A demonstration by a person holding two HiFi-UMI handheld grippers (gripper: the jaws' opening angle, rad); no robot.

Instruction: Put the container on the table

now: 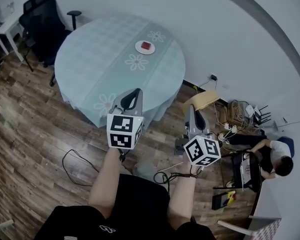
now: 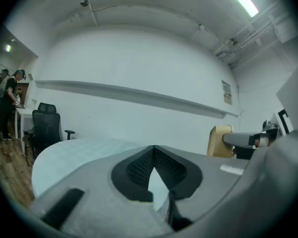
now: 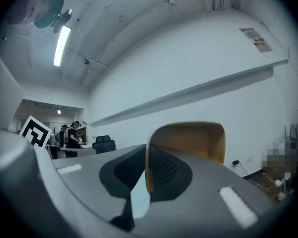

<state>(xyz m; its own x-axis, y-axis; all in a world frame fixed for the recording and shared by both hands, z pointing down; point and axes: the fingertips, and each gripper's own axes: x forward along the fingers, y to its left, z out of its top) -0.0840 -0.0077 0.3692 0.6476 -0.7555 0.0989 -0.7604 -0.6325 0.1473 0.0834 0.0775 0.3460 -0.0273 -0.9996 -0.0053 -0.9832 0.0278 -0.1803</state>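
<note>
A small white container [image 1: 145, 47] with something red in it stands on the far side of the round table [image 1: 90, 59], which wears a pale blue cloth with flower prints. My left gripper [image 1: 136, 93] hovers over the table's near edge, its jaws shut with nothing between them [image 2: 153, 148]. To its right, my right gripper [image 1: 191, 110] is off the table above the floor, held level and also shut and empty [image 3: 146, 150]. It faces a tan wooden chair [image 3: 188, 143]. Both grippers are well short of the container.
The tan chair [image 1: 202, 101] stands by the table's right side. A black office chair [image 1: 42, 19] is at the far left. Cables and power strips [image 1: 235, 116] lie along the wall, a black cable [image 1: 75, 166] loops on the wood floor, and a person [image 1: 275, 159] sits at right.
</note>
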